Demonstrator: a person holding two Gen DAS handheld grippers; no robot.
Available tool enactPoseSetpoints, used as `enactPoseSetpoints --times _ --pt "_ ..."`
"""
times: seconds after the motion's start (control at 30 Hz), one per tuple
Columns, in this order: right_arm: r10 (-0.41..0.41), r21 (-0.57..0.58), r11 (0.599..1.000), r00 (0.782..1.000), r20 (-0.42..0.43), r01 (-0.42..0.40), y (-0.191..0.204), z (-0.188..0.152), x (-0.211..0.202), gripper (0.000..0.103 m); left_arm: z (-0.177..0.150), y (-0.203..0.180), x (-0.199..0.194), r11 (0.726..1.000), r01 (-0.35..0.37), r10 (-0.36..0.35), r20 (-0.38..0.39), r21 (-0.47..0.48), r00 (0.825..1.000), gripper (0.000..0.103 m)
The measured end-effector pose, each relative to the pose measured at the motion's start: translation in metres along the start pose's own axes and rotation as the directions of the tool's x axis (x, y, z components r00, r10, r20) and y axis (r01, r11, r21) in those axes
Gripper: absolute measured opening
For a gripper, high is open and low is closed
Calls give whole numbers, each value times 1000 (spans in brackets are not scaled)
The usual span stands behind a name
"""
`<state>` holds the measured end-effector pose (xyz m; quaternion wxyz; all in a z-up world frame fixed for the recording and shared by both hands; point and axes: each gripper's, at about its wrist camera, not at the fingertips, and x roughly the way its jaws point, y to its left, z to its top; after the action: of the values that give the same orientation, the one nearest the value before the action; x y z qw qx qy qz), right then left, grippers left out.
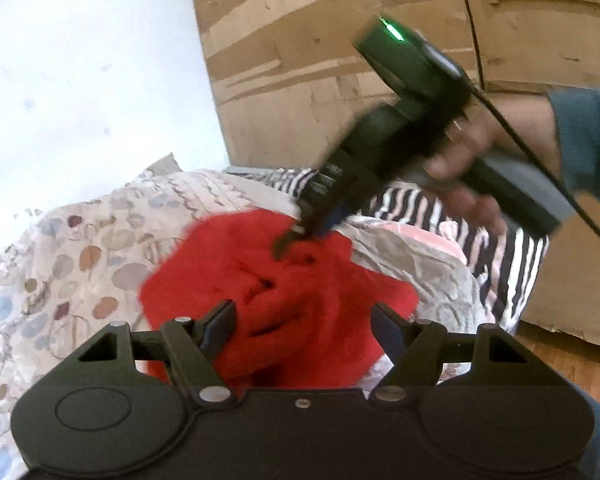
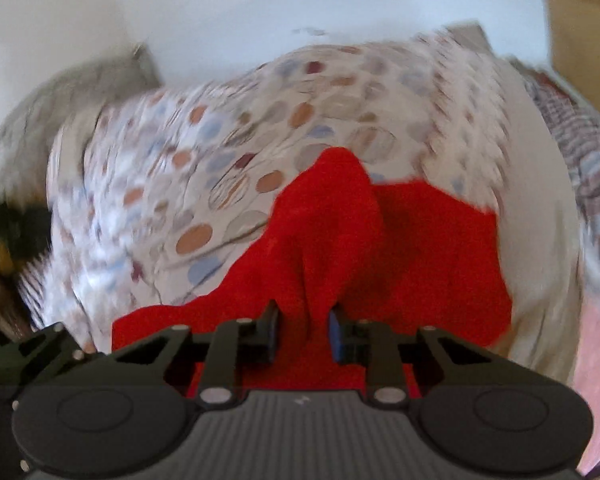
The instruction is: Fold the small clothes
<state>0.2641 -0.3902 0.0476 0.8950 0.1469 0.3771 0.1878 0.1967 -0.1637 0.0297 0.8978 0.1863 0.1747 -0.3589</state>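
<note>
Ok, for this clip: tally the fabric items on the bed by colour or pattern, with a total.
Red garment: 1
Black-and-white striped piece: 1
Spotted bedcover: 1
Total: 3

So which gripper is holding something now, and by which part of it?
The right gripper has a raised fold of the red garment between its fingers, but a firm pinch cannot be told. The left gripper is open over the cloth and holds nothing.
</note>
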Motion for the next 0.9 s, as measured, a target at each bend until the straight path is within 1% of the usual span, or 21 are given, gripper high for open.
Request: enactPoseSetpoints --times 0.13,0.2,0.3,0.37,0.4,0.43,0.47,0.5,0.6,0.63,0.67,0.7,0.73,0.77,0.8,0.83,0.87,0.9 --pt "62 157 985 997 47 -69 -32 -17 2 29 -3 14 -15 999 -46 46 0 -12 999 79" --pt "91 211 972 993 73 -104 -43 -23 4 33 -6 23 -17 998 -66 66 -22 -3 998 79" --pt "104 255 959 990 96 -125 -53 -26 5 51 -10 37 -12 996 -93 93 -65 9 994 79" --pt "110 264 955 987 118 -138 -55 -29 4 73 -11 45 -8 997 -79 78 -79 -6 994 78" --pt "116 272 951 985 129 -148 -57 -29 2 80 -10 48 -6 998 -69 68 -85 -12 994 78" --pt "124 282 946 982 140 -160 -58 -29 1 92 -10 50 -4 998 -56 55 -88 -13 995 78" --pt "135 296 939 979 155 -177 -61 -28 -2 95 -10 51 0 999 -44 43 -92 -9 995 78" --pt "144 310 932 976 164 -190 -64 -26 -3 95 -10 51 3 999 -40 40 -97 3 994 78" --pt "138 343 920 976 169 -189 -67 -18 0 98 -8 46 10 998 -32 38 -101 60 994 74" --pt "132 353 917 977 167 -184 -68 -14 4 98 -8 44 12 996 -37 46 -100 85 994 68" --pt "124 366 914 979 162 -176 -69 -11 9 98 -8 41 14 992 -51 63 -101 112 993 59" --pt "111 384 909 982 151 -162 -70 -6 16 98 -8 38 15 989 -68 83 -105 134 991 55" --pt "98 400 905 985 139 -146 -70 -4 21 94 -8 37 16 987 -75 91 -110 143 990 54" --pt "83 418 899 989 125 -128 -70 0 29 82 -8 37 16 988 -70 86 -113 136 990 49" --pt "64 430 896 992 111 -106 -69 2 35 72 -8 37 15 991 -61 75 -114 121 991 46" --pt "33 437 897 995 93 -70 -66 3 41 51 -7 37 14 992 -57 69 -113 109 991 40" --pt "14 432 900 996 92 -52 -64 4 44 36 -8 35 12 993 -59 70 -108 100 992 36" --pt "3 418 907 994 106 -47 -61 4 46 34 -9 33 11 993 -64 74 -98 98 992 34"
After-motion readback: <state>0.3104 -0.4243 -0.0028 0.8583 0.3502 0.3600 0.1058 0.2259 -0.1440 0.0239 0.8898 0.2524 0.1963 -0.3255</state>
